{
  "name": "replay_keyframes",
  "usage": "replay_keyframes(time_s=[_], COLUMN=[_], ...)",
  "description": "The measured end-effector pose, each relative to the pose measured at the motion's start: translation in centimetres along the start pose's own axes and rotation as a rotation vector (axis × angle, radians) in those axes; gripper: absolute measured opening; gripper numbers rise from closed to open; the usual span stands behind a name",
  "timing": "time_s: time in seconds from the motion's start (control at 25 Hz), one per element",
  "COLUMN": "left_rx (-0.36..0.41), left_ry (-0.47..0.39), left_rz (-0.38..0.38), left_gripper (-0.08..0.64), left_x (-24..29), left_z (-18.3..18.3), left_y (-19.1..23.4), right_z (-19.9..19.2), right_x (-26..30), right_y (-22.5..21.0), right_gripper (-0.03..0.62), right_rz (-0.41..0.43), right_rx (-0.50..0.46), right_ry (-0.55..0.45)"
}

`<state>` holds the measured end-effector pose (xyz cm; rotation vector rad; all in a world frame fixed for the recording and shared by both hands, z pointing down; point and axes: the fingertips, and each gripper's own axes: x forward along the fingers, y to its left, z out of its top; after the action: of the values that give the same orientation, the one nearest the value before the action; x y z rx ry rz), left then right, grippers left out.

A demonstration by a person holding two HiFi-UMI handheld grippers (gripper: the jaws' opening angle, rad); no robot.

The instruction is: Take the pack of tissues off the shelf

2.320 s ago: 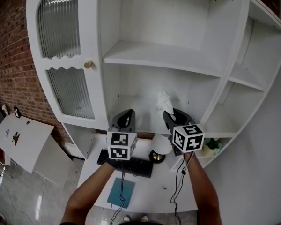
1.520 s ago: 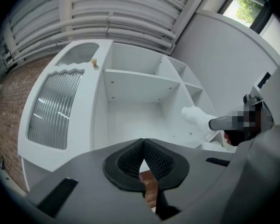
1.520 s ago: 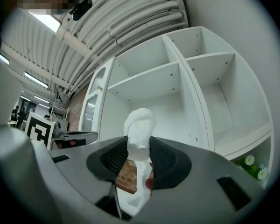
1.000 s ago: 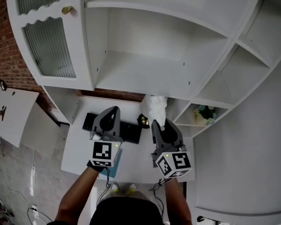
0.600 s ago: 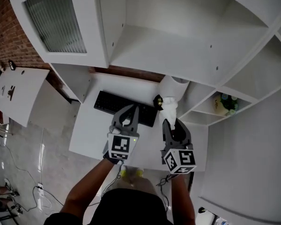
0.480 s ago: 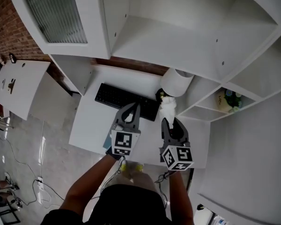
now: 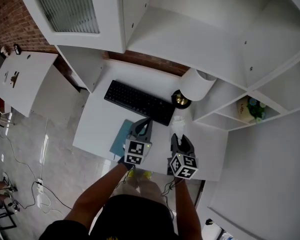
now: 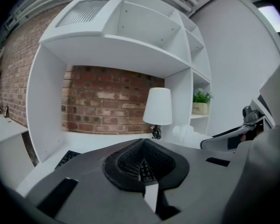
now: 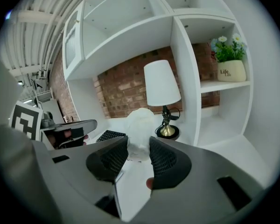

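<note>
White desk (image 7: 97, 121): keyboard (image 7: 139, 102), lamp (image 7: 197, 84); brick wall (image 7: 10, 14) behind. Right gripper (image 9: 139, 147) clamps pack of tissues (image 9: 140, 122); left gripper (image 8: 143, 148) closed, empty.

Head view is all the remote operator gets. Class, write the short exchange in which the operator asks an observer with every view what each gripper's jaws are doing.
Operator: Is the right gripper holding anything?
Observer: Yes. The right gripper is shut on the pack of tissues, a pad pressing each side.
Operator: And the left one?
Observer: The left gripper is shut, tips together, with nothing between them.
</note>
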<state>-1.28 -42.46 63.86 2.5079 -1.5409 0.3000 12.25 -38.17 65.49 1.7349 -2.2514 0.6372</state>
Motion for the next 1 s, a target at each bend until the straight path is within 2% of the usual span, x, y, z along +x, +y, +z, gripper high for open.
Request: replay_keyframes(time_s=[0.28, 0.4, 0.56, 0.76, 0.88, 1.0], left_rx=[-0.012, 0.011, -0.073, -0.054, -0.072, -0.075], left_ry=[0.127, 0.184, 0.256, 0.351, 0.392, 0.409], left_rz=[-0.046, -0.065, -0.058, -0.048, -0.046, -0.052], left_gripper=[0.014, 0.014, 0.014, 0.014, 0.014, 0.014], left_x=[0.2, 0.8, 1.3, 1.2, 1.1, 1.0], left_z=[-7.6, -10.3, -13.1, -16.2, -17.9, -18.1], left_y=[-2.2, -2.7, -2.9, -2.4, -2.9, -2.9], right_z=[-6.3, -9.4, -12.3, -14.5, -15.5, -15.9], right_x=[2.5, 3.2, 3.5, 4.4, 4.6, 5.0], right_y=[-0.2, -0.3, -0.6, -0.5, -1.1, -1.4], right_gripper=[0.141, 0.141, 0.141, 0.144, 0.144, 0.144], right_rz=[0.0, 0.002, 0.012, -0.014, -0.033, -0.041], right_rx=[-0.026, -0.015, -0.012, 0.108, 0.104, 0.104], right_ry=[0.146, 0.22, 0.302, 0.375, 0.412, 0.434])
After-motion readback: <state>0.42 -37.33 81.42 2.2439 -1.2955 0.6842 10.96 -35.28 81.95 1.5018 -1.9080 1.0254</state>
